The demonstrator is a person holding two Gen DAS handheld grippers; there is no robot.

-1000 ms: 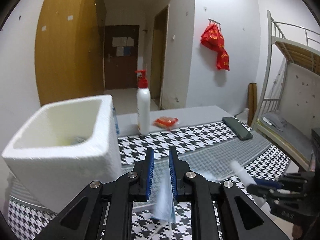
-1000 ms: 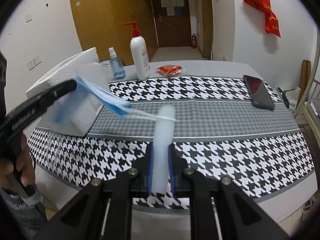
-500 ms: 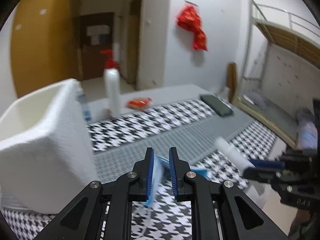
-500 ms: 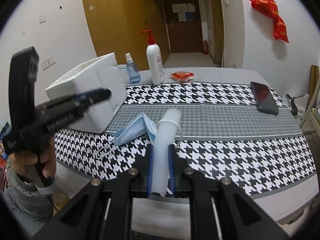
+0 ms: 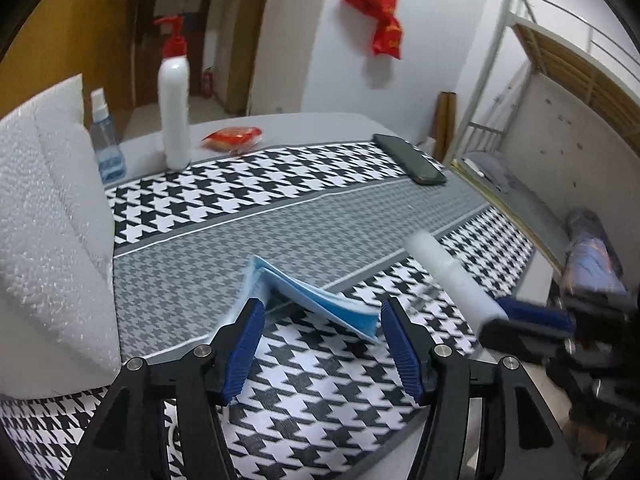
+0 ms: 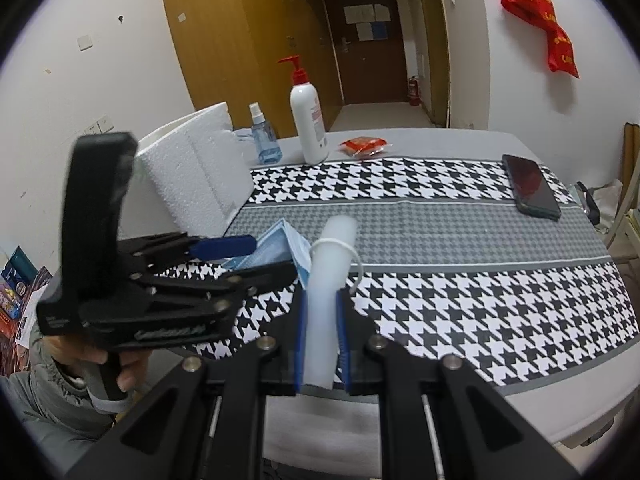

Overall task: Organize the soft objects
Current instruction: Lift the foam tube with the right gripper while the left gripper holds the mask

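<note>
A folded blue face mask (image 5: pixel 304 296) lies on the houndstooth cloth (image 5: pixel 320 392), just ahead of my left gripper (image 5: pixel 322 344), which is open and empty. It also shows in the right wrist view (image 6: pixel 280 248). My right gripper (image 6: pixel 322 340) is shut on a white foam tube (image 6: pixel 330 280); a white ear loop (image 6: pixel 340 246) of the mask is around the tube. The tube also shows at the right of the left wrist view (image 5: pixel 452 280). A white foam box (image 5: pixel 44 232) stands at the left.
A white pump bottle (image 6: pixel 306 120), a small blue spray bottle (image 6: pixel 264 140) and a red packet (image 6: pixel 362 146) stand at the table's far side. A black phone (image 6: pixel 530 190) lies at the right. A bunk bed (image 5: pixel 560 120) is beyond the table's right edge.
My left gripper opened and let go of the mask, which now lies on the cloth. The mask's loop stays around the tube in my right gripper.
</note>
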